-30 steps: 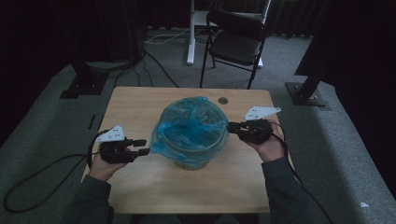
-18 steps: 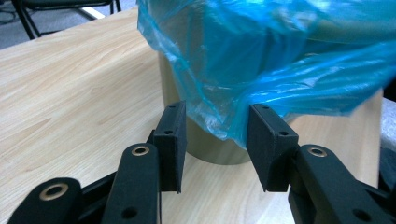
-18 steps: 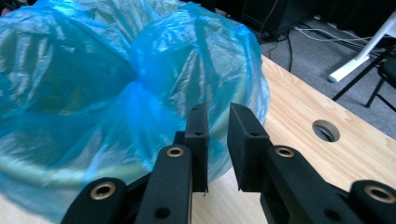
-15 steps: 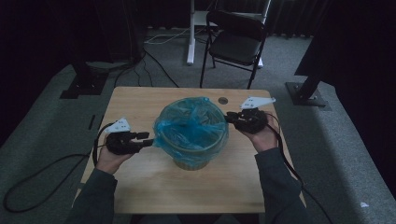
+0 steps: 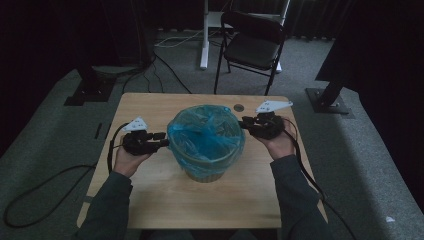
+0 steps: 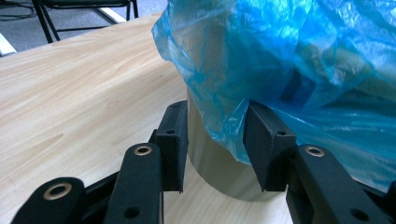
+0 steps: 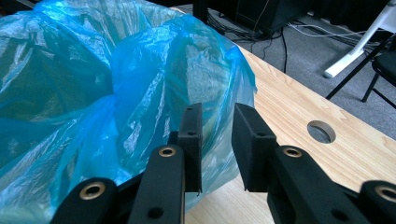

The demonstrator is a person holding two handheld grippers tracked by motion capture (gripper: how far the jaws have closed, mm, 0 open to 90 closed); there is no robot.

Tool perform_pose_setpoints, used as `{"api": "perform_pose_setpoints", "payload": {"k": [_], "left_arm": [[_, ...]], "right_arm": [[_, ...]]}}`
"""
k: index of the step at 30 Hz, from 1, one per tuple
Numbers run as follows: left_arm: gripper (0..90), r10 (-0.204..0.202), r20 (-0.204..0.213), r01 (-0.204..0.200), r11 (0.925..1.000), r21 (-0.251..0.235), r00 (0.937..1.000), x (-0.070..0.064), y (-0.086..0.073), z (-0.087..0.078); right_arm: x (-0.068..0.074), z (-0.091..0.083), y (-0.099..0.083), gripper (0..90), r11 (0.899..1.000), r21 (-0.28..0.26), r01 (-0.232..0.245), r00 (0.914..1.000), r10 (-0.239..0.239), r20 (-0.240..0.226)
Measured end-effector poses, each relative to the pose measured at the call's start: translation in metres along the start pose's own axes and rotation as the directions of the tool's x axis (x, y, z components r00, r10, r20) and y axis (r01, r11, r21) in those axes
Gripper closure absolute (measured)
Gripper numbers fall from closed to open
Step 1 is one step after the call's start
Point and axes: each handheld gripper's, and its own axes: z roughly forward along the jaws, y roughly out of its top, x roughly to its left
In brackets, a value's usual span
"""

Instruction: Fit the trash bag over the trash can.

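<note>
A round beige bin [image 5: 202, 172] lined with a blue plastic bag [image 5: 205, 132] stands in the middle of the wooden table [image 5: 150, 200]. My left gripper [image 5: 162, 142] is at the bin's left side. It is open, and the bag's hanging hem [image 6: 224, 135] drapes down between its jaws in front of the bin wall [image 6: 210, 163]. My right gripper [image 5: 243, 122] is at the bin's right rim. It is open too, with a narrower gap, and its fingertips reach the folded-over bag [image 7: 93, 84].
A round hole [image 5: 239, 107] pierces the table behind the bin, near the right gripper. A black folding chair [image 5: 252, 45] and a white stand leg [image 5: 204, 35] are on the floor beyond the table. Cables trail off both grippers toward the floor.
Both hands have moved away from the person along the bin's sides. The left gripper has closed in on the bag's hem and the right has risen to the far right rim.
</note>
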Motion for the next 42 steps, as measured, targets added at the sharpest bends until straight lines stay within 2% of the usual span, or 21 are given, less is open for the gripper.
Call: {"api": "perform_pose_setpoints", "payload": {"k": [14,19,25,27,31,35,42], "left_arm": [[60.9,-0.016,-0.017,0.016,0.9998,-0.01,0.9997,0.006,0.014,0.018],[61.2,-0.031,-0.015,0.031,0.9995,-0.013,0.9994,0.009,0.017,0.024],[61.3,-0.038,-0.01,0.037,0.9992,-0.01,0.9992,0.009,0.018,0.029],[61.3,-0.04,-0.009,0.04,0.9992,-0.011,0.9992,0.01,0.018,0.03],[61.3,-0.04,-0.008,0.04,0.9992,-0.011,0.9992,0.01,0.018,0.03],[61.3,-0.039,-0.01,0.039,0.9992,-0.01,0.9992,0.01,0.018,0.03],[61.3,-0.036,-0.01,0.036,0.9993,-0.008,0.9993,0.01,0.017,0.03]], "right_arm": [[-0.002,0.004,0.004,70.9,1.0,-0.012,-0.005,1.0,0.005,0.007],[-0.002,0.007,0.004,69.1,1.0,-0.015,-0.017,0.9997,0.018,0.019],[-0.01,0.013,0.005,69.3,0.998,-0.018,-0.059,0.9977,0.06,0.033],[-0.014,0.017,0.005,71.4,0.996,-0.016,-0.093,0.9948,0.093,0.04],[-0.016,0.02,0.005,80.2,0.995,-0.006,-0.104,0.9939,0.104,0.036],[-0.018,0.023,0.004,89.4,0.994,0.015,-0.104,0.993,0.103,0.058],[-0.015,0.03,0.001,90.0,0.994,0.077,-0.079,0.9937,0.073,0.086]]}}
